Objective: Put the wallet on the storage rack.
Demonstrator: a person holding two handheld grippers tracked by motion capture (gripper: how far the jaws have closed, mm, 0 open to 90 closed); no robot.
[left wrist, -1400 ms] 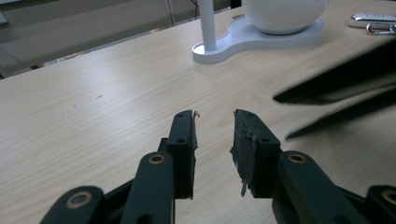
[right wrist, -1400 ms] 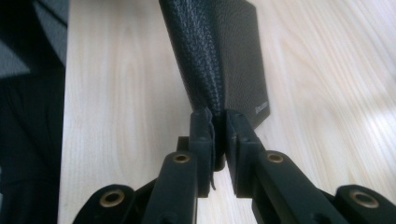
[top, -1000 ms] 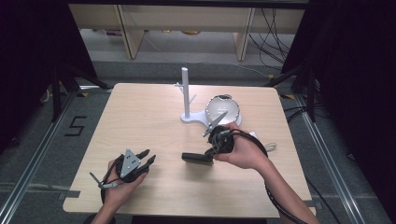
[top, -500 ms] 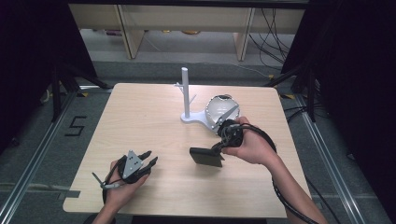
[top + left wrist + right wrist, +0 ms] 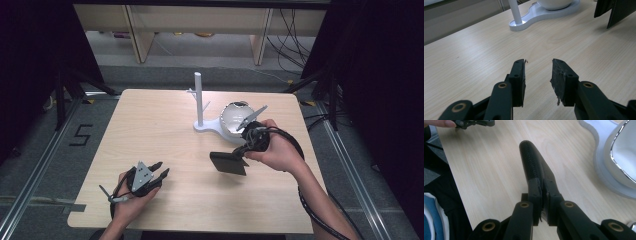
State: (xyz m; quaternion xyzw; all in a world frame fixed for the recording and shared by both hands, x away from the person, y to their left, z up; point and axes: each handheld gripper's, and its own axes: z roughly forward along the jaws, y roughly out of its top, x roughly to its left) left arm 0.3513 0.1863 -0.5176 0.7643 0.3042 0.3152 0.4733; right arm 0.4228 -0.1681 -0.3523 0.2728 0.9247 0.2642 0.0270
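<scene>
- Right gripper [image 5: 543, 195] – jaws pinching black wallet [image 5: 534, 162], lifted off table [image 5: 165, 135], near white stand [image 5: 210, 125].
- Left gripper [image 5: 538, 80] – jaws spread, just been opening, bare between; wallet far ahead, right.

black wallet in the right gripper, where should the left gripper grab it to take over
On the wallet's free edge facing the left gripper, coming from that side. The right gripper pinches the opposite edge, so the flat body sticks out clear above the table.

I see a matt pale wood-grain worktop [image 5: 165, 130], a glossy white plastic stand [image 5: 207, 125], and a matt black, leathery wallet [image 5: 229, 163].
</scene>
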